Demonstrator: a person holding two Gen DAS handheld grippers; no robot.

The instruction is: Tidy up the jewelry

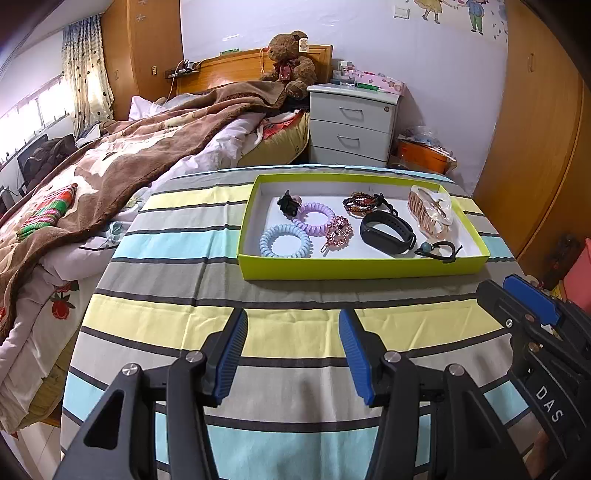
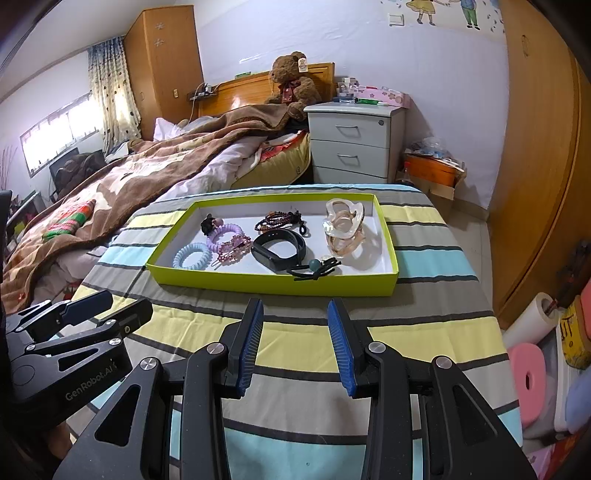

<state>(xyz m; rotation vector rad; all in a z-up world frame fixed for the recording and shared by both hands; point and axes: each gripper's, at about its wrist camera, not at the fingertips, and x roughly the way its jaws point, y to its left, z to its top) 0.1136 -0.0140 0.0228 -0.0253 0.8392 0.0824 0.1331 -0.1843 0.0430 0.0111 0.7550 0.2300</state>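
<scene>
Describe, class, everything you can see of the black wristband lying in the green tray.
The black wristband is a closed loop of smooth, rubbery-looking strap with a flat, glossy oblong face at its front. It lies in the green tray, right of the pink jewelled clip and before the beaded bracelets. A black hair tie lies against its near right side.

A bedroom in a home

There is a bed (image 1: 110, 177) with a messy brown blanket (image 1: 155, 147), a teddy bear (image 1: 290, 61) by the headboard, a white drawer chest (image 1: 352, 123) beside it — plus tall wooden wardrobes (image 1: 535, 147), a curtain (image 1: 86, 70) at the window and cartoon stickers (image 1: 458, 13) on the wall.
</scene>
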